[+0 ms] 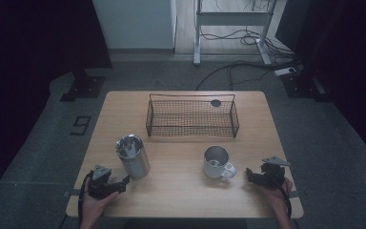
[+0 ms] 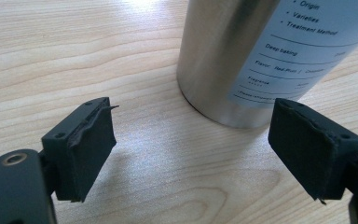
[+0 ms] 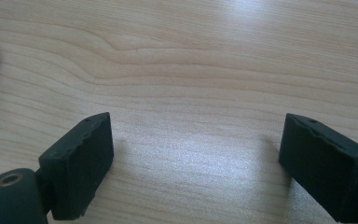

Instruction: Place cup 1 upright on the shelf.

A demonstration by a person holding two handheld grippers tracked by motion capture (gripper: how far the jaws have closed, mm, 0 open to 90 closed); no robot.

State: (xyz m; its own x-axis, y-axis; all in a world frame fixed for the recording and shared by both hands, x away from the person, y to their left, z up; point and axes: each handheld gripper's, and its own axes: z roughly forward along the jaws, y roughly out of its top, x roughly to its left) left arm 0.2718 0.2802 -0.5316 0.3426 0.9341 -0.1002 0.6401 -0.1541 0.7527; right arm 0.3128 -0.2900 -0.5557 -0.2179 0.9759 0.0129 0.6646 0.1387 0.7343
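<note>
Two grippers rest near the front edge of the surface (image 1: 181, 191), one in each of my hands, and each has a metal vessel close ahead of it. Working from left to right:

1. Left gripper (image 1: 124, 182). Its jaws are spread wide with nothing between them. In the left gripper view the pads (image 2: 91, 140) frame bare wood, and the steel canister (image 2: 242, 60) stands just beyond the jaw line, offset toward the right-hand jaw. From above, the canister (image 1: 133, 156) stands upright, its long axis vertical, just up and to the right of this gripper. I judge that a grasp calls for a short advance with a slight shift to the right, so that the round wall sits centred between the pads. Nothing stands in that path.

2. Wire basket (image 1: 192, 116). It sits at the far middle of the surface, well apart from both grippers, with its long side running left to right. It appears empty, and a small dark disc (image 1: 215, 102) lies behind it.

3. Mug (image 1: 217, 162). It stands upright to the right of centre, its handle turned toward the right gripper (image 1: 250, 174).

4. Right gripper. Its jaws are likewise spread on nothing; the right gripper view has wood grain between them and a pale rim at the far left edge, presumably the mug.

The left gripper is nearer the canister and the right gripper nearer the mug.
</note>
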